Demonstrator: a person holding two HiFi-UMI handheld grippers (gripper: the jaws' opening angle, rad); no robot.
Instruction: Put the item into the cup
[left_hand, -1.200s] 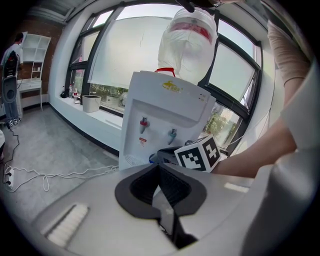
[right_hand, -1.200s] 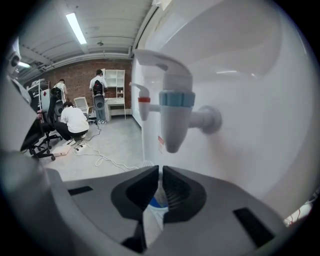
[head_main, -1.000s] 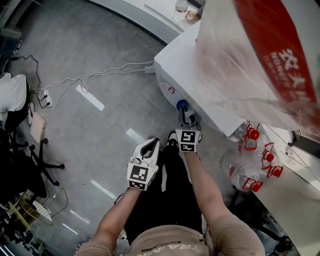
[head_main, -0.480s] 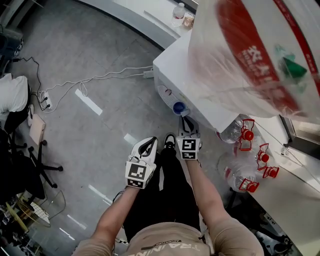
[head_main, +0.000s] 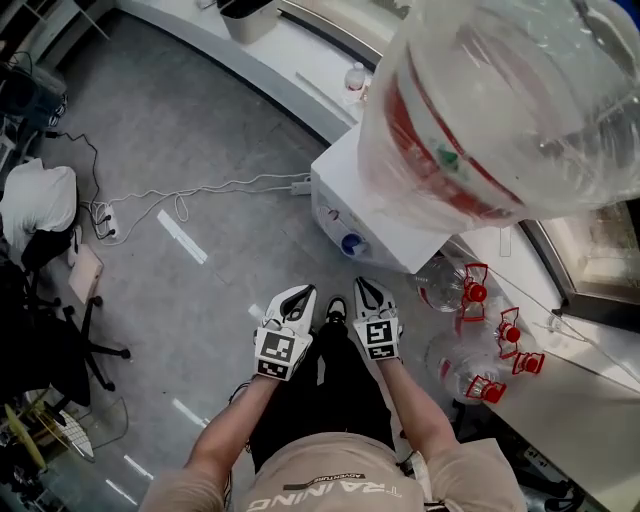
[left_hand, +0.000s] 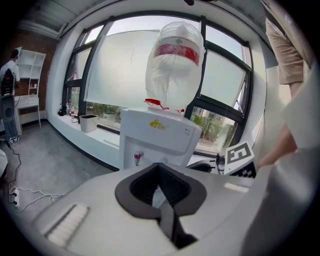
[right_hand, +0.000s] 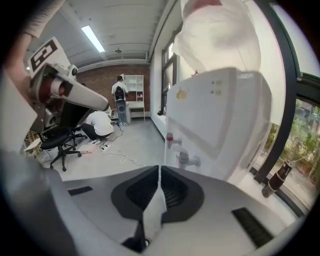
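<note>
My left gripper and right gripper hang side by side above the floor, a short way in front of a white water dispenser. It carries a big clear bottle and has a blue tap. In the left gripper view the left gripper is shut with nothing in it and points at the dispenser. In the right gripper view the right gripper is shut on a thin white strip. The dispenser's taps lie just beyond it. No cup shows in any view.
Empty bottles with red handles lie on the floor right of the dispenser. Cables run across the grey floor at the left, near an office chair. A person in white crouches far off by a black chair.
My right gripper has drawn back from the blue tap toward the body and now sits level with the left one. The head view has swung, showing more floor and the whole bottle.
</note>
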